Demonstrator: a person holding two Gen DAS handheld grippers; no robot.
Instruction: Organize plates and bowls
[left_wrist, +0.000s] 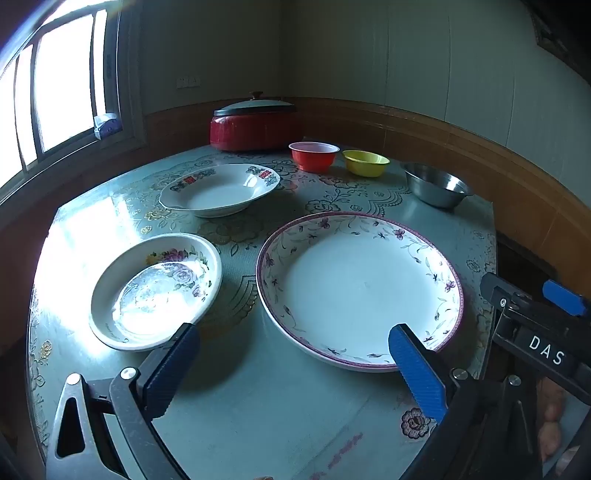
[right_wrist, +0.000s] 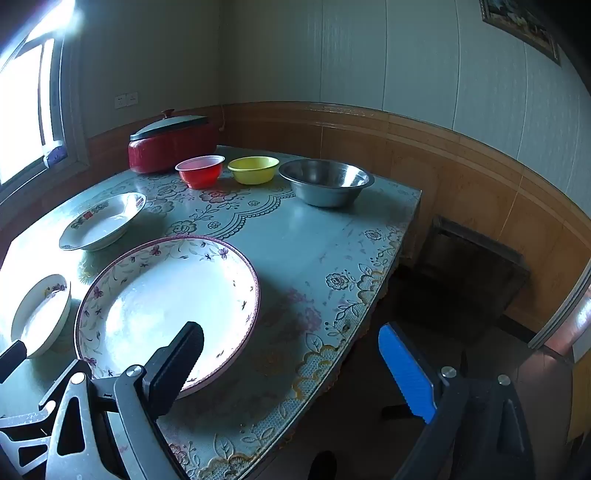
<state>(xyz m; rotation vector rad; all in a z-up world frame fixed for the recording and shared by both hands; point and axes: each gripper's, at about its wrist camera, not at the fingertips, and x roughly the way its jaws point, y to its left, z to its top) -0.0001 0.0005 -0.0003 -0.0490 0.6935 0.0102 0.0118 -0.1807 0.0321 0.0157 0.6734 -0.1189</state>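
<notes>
Sitting on the table (left_wrist: 258, 406) are a big plate (left_wrist: 360, 290), two small plates and three bowls. The left gripper (left_wrist: 295, 365) and right gripper (right_wrist: 291, 369) hang above it, both wide apart, holding nothing.

Two fisheye views are given, each looking forward and downward along a pair of gripper fingers over a table covered with a pale green floral cloth (left_wrist: 266, 406). The left wrist view is set above the near edge, facing the far edge and a window at the left. The right wrist view is set above the near right corner, facing the same far edge, with floor seen beyond the right edge. Both views share the large white round plate with a purple floral rim (left_wrist: 360, 291) (right_wrist: 166, 306), which is seen closest in each, and the lidded red pot (left_wrist: 255, 123) (right_wrist: 171, 144) at the far edge.
</notes>
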